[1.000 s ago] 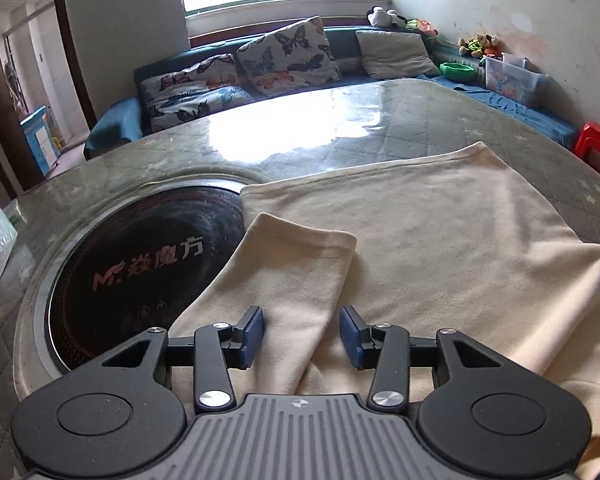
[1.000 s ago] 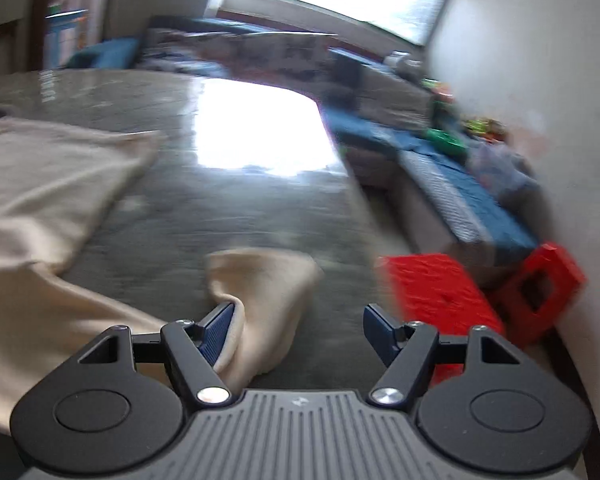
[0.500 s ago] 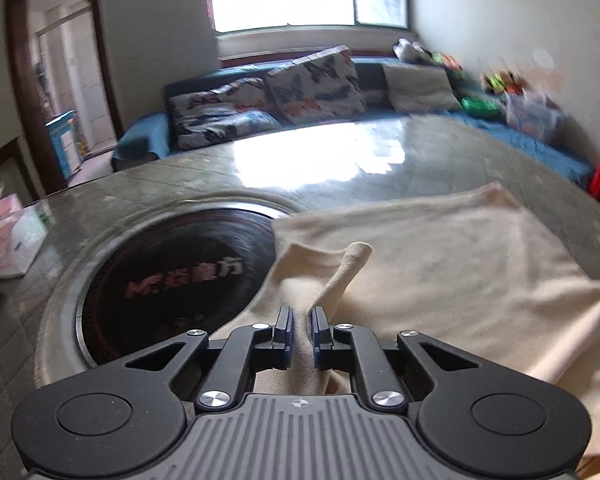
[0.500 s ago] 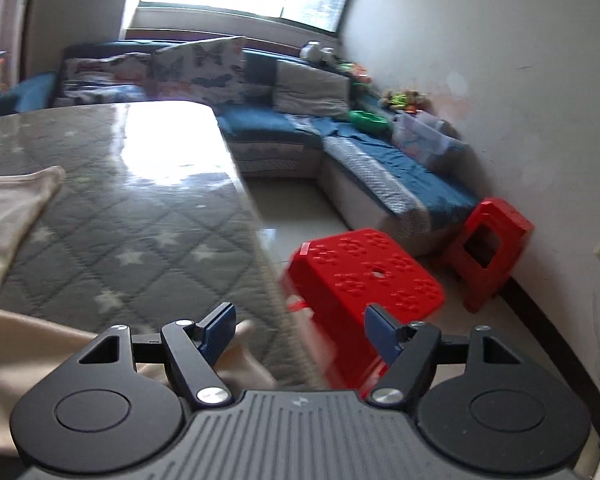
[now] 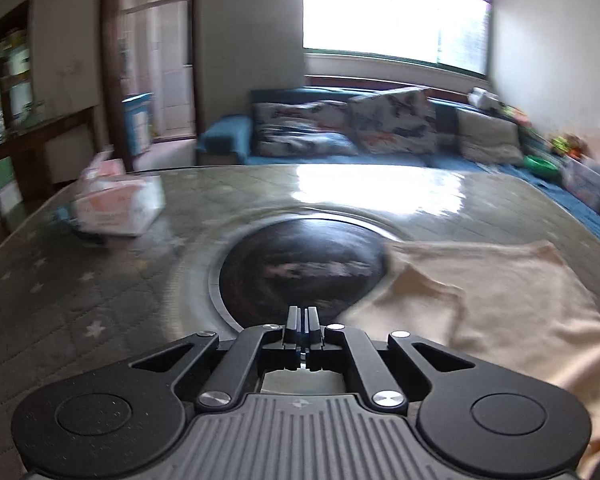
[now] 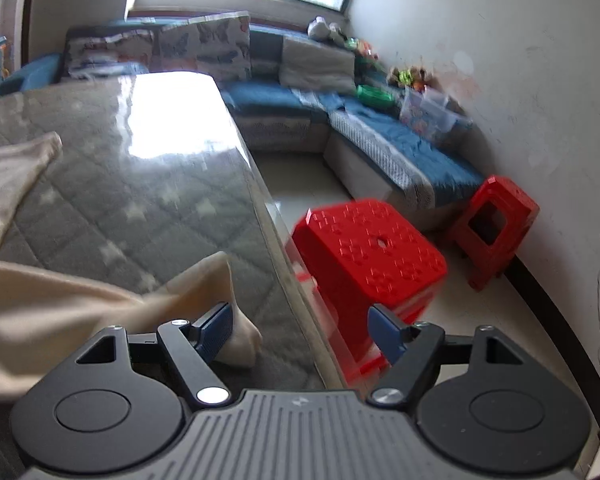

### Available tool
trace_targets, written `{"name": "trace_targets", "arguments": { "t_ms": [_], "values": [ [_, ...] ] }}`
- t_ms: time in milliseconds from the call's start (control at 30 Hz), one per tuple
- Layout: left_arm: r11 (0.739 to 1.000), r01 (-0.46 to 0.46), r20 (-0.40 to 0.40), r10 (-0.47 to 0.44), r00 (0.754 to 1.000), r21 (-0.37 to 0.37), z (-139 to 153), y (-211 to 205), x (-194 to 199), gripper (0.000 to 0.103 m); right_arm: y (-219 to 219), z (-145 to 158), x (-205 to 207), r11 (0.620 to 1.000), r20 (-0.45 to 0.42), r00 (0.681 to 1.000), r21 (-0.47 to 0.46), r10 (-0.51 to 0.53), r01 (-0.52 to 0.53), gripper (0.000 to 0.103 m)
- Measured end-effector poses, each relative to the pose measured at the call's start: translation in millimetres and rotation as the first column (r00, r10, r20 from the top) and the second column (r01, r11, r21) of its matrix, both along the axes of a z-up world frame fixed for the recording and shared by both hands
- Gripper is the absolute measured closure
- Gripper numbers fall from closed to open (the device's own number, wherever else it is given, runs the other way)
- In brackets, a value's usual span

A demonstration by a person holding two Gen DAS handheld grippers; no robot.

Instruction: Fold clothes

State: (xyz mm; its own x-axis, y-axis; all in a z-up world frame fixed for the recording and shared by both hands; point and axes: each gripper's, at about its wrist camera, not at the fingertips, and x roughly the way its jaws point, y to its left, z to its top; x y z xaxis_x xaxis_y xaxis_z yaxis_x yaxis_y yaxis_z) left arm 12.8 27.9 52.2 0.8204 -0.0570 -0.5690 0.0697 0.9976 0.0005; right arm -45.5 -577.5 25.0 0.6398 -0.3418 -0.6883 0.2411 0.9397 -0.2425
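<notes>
A cream garment (image 5: pixel 496 304) lies spread on the table, one sleeve (image 5: pixel 412 296) folded over its body beside the dark round inset. My left gripper (image 5: pixel 303 314) is shut with nothing between its fingers, above the inset's near edge and left of the garment. In the right wrist view the garment's other sleeve (image 6: pixel 204 292) lies near the table's right edge. My right gripper (image 6: pixel 302 326) is open, its left finger (image 6: pixel 216 326) against the sleeve end, its right finger past the table edge.
A dark round inset (image 5: pixel 300 276) with lettering sits in the table's middle. A tissue pack (image 5: pixel 116 204) lies at the far left. Two red plastic stools (image 6: pixel 364 256) (image 6: pixel 494 220) stand on the floor right of the table edge (image 6: pixel 276 240). A blue sofa (image 5: pixel 340 136) runs along the walls.
My left gripper shut fully, empty, and swung left off the folded sleeve to above the inset. My right gripper stayed open and came back to the other sleeve's end.
</notes>
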Motion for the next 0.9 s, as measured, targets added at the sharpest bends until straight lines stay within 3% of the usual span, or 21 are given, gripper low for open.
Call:
{"name": "trace_targets", "arguments": {
  "t_ms": [100,167,233,433,567,700,800,867,900],
  "values": [
    [0.993,0.114,-0.005,-0.114,0.993,0.011,-5.0,-28.2,-3.9,0.088,-2.0,3.1,-8.7,1.0,0.016,0.999,0.006,-0.03,0.03,0.026],
    [0.984,0.174,-0.005,-0.174,0.985,0.034,-8.9,-45.0,-3.7,0.071,-2.8,9.0,-13.9,0.999,0.039,0.999,0.019,-0.036,0.035,0.026],
    [0.973,0.22,-0.015,-0.219,0.976,0.068,-15.7,-57.8,-3.3,0.062,-3.2,16.8,-18.7,0.998,0.072,0.997,0.056,-0.03,0.026,0.027],
    [0.954,0.25,-0.072,-0.241,0.968,0.167,-36.9,-71.9,-1.6,0.063,-5.2,36.9,-25.8,0.98,0.15,0.989,0.196,0.0,-0.03,0.036],
    [0.958,0.231,-0.089,-0.219,0.972,0.168,-44.8,-62.1,-0.5,0.086,4.5,37.7,-15.0,0.966,0.145,0.988,0.24,0.06,-0.093,0.044],
    [0.968,0.19,-0.079,-0.179,0.981,0.167,-44.9,-54.3,-2.5,0.097,18.2,26.6,6.7,0.959,0.097,0.99,0.253,0.105,-0.127,0.052],
    [0.975,0.157,-0.058,-0.149,0.987,0.159,-40.4,-46.4,-6.8,0.099,22.1,17.4,18.1,0.96,0.064,0.992,0.251,0.109,-0.122,0.066],
    [0.981,0.128,-0.048,-0.122,0.991,0.147,-37.9,-40.4,-9.7,0.099,25.6,12.1,23.8,0.965,0.045,0.992,0.232,0.116,-0.123,0.089],
    [0.984,0.114,-0.046,-0.108,0.993,0.139,-37.5,-37.7,-10.5,0.099,27.4,10.7,25.2,0.967,0.043,0.992,0.22,0.12,-0.126,0.094]
  ]
}}
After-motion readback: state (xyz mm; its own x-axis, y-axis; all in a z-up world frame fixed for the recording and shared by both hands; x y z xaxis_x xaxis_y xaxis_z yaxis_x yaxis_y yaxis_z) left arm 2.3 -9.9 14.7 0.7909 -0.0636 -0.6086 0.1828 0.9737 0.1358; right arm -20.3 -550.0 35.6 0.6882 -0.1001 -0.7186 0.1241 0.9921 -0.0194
